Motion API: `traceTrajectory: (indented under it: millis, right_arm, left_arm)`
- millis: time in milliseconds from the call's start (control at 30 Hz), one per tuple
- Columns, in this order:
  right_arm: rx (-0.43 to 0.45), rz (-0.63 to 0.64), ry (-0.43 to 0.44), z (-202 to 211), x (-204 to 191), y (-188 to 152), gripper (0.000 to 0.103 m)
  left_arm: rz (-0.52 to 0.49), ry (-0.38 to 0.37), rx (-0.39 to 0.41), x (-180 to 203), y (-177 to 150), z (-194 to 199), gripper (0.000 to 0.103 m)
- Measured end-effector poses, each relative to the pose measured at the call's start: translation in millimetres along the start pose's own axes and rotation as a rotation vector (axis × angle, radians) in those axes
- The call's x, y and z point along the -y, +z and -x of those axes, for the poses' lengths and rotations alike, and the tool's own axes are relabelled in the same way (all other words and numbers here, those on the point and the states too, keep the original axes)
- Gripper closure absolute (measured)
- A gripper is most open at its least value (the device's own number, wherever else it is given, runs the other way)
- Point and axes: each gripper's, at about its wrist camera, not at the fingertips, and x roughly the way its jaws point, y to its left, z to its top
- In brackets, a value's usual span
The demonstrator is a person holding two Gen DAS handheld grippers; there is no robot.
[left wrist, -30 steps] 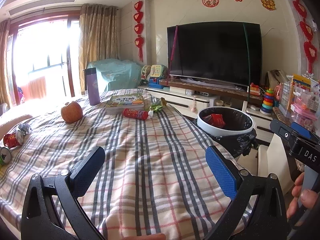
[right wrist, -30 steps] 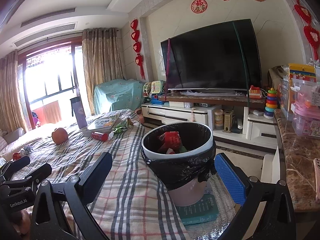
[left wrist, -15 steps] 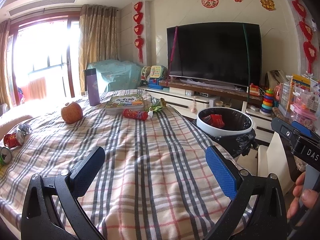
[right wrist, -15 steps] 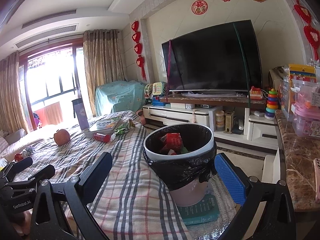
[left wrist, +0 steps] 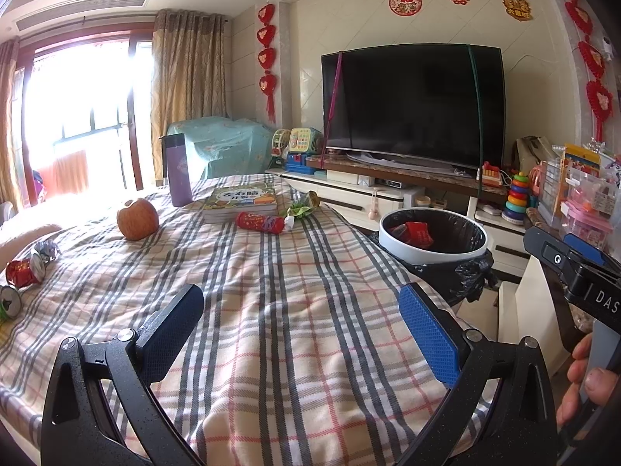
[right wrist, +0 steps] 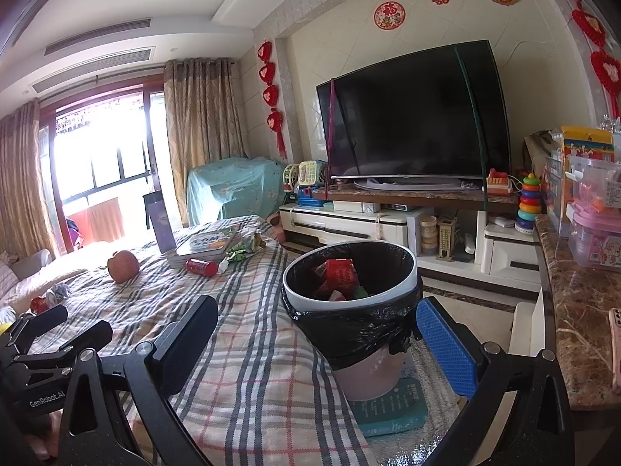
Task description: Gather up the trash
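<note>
1. The left gripper, black with blue textured pads, hangs over the near end of the plaid-covered table; its jaws are spread wide with nothing between them.
2. The right gripper has the same build and is also spread and empty, and the bin shows between its fingers.
3. The round white-rimmed trash bin with a black liner bag stands on the floor just beside the table's right edge, with a crumpled red wrapper already inside.
4. A red cylindrical snack tube lies on its side on the cloth at the far end, touching a crumpled green wrapper.
5. Just behind the tube sits a stack of children's books, with a purple thermos upright beside it.
6. A red apple rests to the left of the books.
7. More crumpled red and silver trash lies at the table's left edge.
</note>
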Motion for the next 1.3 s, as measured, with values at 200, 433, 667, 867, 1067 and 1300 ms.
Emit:
traceTrajectory:
  millis: [200, 433, 667, 867, 1067, 1300]
  right_arm:
    - [0.002, 0.008, 0.002, 0.5, -2.6, 0.0, 0.000]
    - [0.004, 0.008, 0.006, 1.3, -4.0, 0.7, 0.000]
    - [0.005, 0.011, 0.007, 2.0, -6.0, 2.0, 0.000]
    - [0.009, 0.019, 0.009, 3.4, -9.2, 2.1, 0.000]
    - [0.008, 0.023, 0.015, 4.7, -9.4, 2.0, 0.000]
    - [0.008, 0.025, 0.019, 4.4, -9.6, 2.2, 0.000]
  left_arm:
    - [0.000, -0.007, 0.004, 0.3, -0.6, 2.8, 0.000]
    - [0.002, -0.010, 0.005, -1.1, -0.1, 3.4, 0.000]
    - [0.000, -0.015, 0.003, -0.4, -0.3, 4.3, 0.000]
    - [0.001, -0.020, 0.001, 0.9, -0.8, 4.5, 0.000]
    - [0.002, -0.021, -0.002, 1.0, -1.2, 3.7, 0.000]
    - [0.006, -0.025, -0.009, 0.5, -2.6, 1.7, 0.000]
